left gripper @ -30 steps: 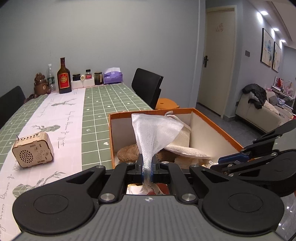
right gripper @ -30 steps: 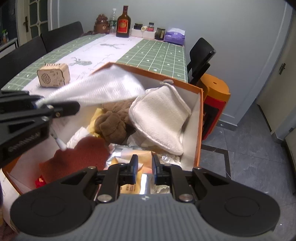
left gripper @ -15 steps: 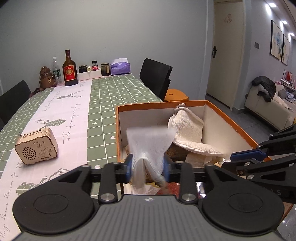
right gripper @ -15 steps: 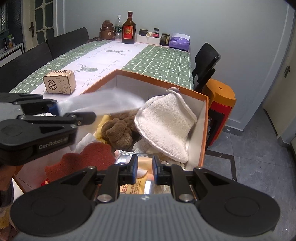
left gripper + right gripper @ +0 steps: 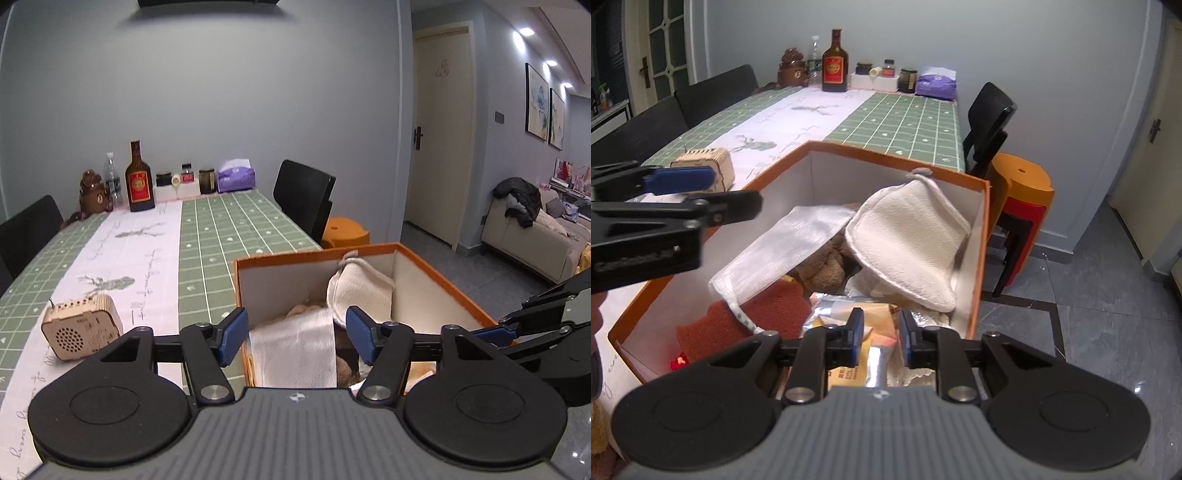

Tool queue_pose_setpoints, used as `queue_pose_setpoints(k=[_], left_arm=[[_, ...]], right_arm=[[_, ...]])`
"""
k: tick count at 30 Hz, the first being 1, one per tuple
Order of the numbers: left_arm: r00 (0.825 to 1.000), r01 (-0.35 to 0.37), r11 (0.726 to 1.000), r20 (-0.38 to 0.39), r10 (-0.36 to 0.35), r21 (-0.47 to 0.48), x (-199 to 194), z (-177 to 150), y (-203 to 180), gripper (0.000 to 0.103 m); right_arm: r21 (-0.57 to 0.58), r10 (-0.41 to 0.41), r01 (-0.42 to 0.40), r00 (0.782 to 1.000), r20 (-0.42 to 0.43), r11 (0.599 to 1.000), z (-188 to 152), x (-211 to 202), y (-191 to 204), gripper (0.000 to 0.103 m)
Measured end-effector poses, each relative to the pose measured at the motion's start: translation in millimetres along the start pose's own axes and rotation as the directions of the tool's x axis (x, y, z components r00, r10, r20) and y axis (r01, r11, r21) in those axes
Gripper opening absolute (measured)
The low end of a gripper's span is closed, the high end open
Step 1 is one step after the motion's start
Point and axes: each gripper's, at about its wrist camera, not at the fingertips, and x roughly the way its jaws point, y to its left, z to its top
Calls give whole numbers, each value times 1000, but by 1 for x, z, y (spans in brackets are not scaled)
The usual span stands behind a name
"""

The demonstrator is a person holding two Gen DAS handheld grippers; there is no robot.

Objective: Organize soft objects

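Observation:
An orange-rimmed box (image 5: 443, 273) (image 5: 897, 157) stands at the table's near end and holds the soft things. A white mesh cloth (image 5: 295, 350) (image 5: 783, 247) lies loose in it, draped over a brown plush (image 5: 823, 266) beside a cream quilted cloth (image 5: 360, 288) (image 5: 908, 251). My left gripper (image 5: 293, 339) (image 5: 735, 190) hovers over the box's left side. Its jaws are opening wide, and the mesh cloth lies below them, untouched by the pads. My right gripper (image 5: 882, 334) (image 5: 517, 325) hangs over the near right of the box above a foil snack packet (image 5: 875, 321). Its jaws are opening and grip nothing. A red sponge (image 5: 768, 306) lies on the box floor.
A small wooden radio (image 5: 81, 326) (image 5: 705, 166) stands on the tablecloth left of the box. A bottle (image 5: 139, 179), jars and a purple tissue pack (image 5: 236, 175) line the far table end. A black chair (image 5: 304, 197) and an orange stool (image 5: 1023, 188) stand to the right.
My left gripper went from shut on the white mesh cloth to wide open. The cloth dropped into the box onto the brown plush. The right jaws parted a little.

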Motion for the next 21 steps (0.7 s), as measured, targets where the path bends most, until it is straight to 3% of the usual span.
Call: queue_pose_setpoints(k=[2, 4, 8, 10, 13, 16, 21], left_arm=[[1000, 2, 1000, 14, -2, 0, -4, 3, -1, 76], [999, -8, 1000, 32, 8, 2, -9, 5, -1, 77], [998, -23, 1000, 63, 23, 7, -20, 8, 2, 81], [997, -21, 1000, 71, 20, 0, -25, 9, 4, 82], [997, -5, 1000, 76, 6, -9, -31, 10, 8, 82], [994, -6, 1000, 107, 8, -15, -39, 8, 13, 84], [985, -52, 998, 166, 56, -29, -57, 0, 21, 88]], right_arm=[[2, -5, 5, 1000, 27, 1000, 0, -5, -1, 33], [5, -26, 26, 998, 60, 1000, 2, -9, -2, 52], [44, -68, 64, 994, 86, 997, 6, -17, -7, 59], [49, -96, 92, 990, 103, 995, 6, -21, -5, 77], [49, -136, 131, 981, 138, 990, 6, -28, 3, 94], [60, -155, 146, 972, 176, 987, 4, -36, 15, 100], [104, -157, 134, 952, 261, 986, -1, -42, 46, 100]])
